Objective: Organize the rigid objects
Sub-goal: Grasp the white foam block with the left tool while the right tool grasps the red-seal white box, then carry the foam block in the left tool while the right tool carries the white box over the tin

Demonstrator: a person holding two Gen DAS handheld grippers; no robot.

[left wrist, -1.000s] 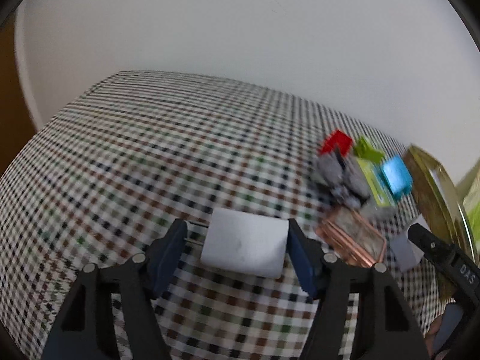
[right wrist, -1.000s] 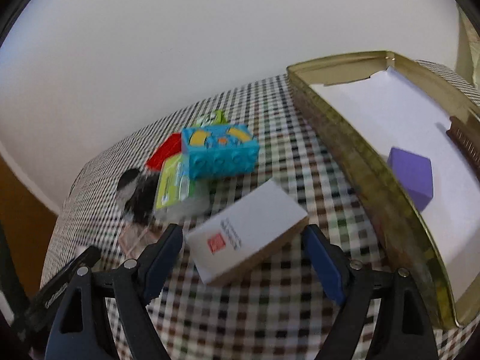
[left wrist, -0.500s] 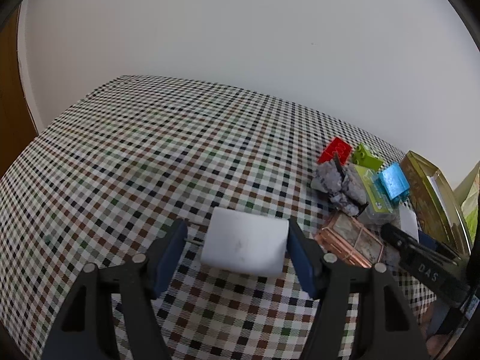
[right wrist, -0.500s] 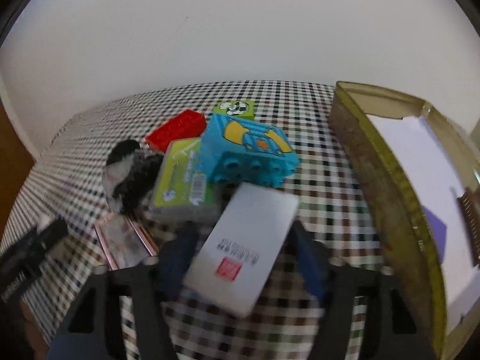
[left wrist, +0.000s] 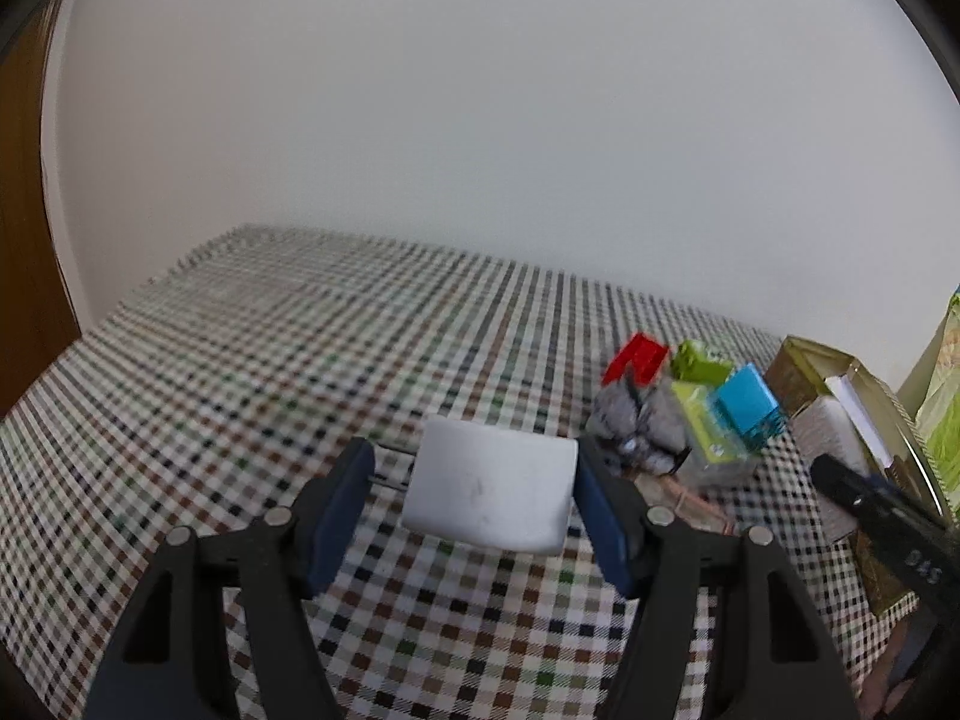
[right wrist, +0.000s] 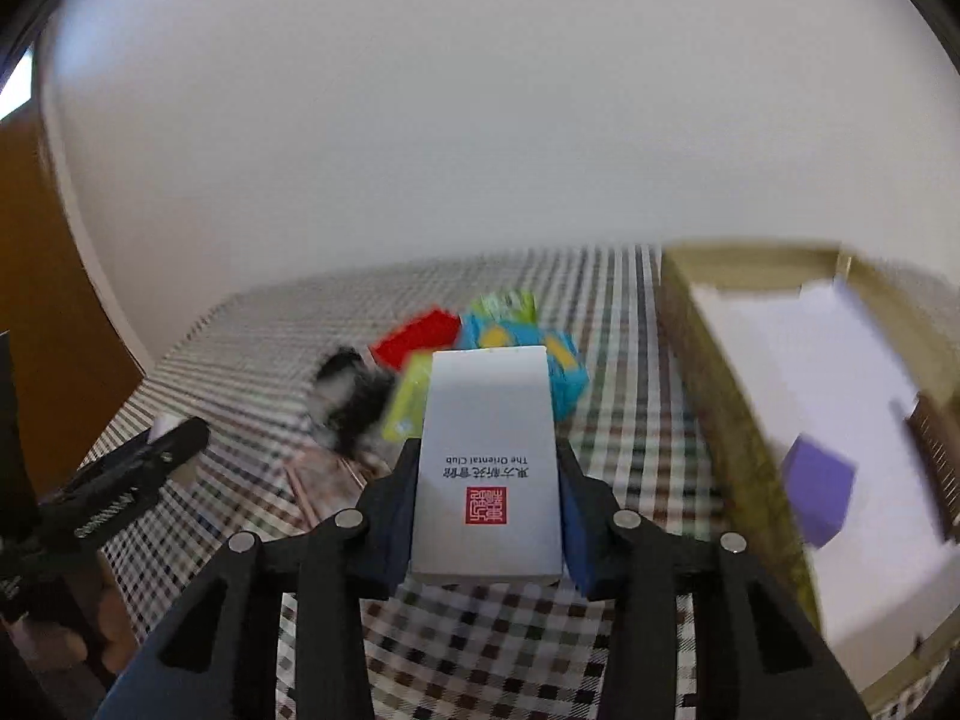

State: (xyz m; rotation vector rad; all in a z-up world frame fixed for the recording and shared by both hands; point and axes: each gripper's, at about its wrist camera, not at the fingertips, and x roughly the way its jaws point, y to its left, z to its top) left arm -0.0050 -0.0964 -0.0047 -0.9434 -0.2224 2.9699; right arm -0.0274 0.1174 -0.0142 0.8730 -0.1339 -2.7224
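My left gripper (left wrist: 474,462) is shut on a plain white block (left wrist: 489,489) and holds it just above the checked tablecloth (left wrist: 240,396). My right gripper (right wrist: 487,456) is closing its jaws on a white box (right wrist: 489,420) with a red seal and printed text; the pads press on its long sides and it is off the cloth. Behind the box lies a pile: a red brick (right wrist: 414,336), a green brick (right wrist: 504,303), a blue brick (right wrist: 564,372), a yellow-green case (right wrist: 408,402) and a black-and-white fuzzy thing (right wrist: 348,396). The picture is blurred by motion.
A gold tin tray (right wrist: 738,420) lined in white stands to the right, with a purple block (right wrist: 819,489) and a brown comb-like piece (right wrist: 933,450) in it. A rose-gold case (right wrist: 324,480) lies by the pile. The left gripper's black fingers (right wrist: 144,468) reach in from the left.
The right jaws came in from wide apart onto the white box, which turned from slanted to straight and rose off the cloth. The left gripper tilted up, still holding its white block.
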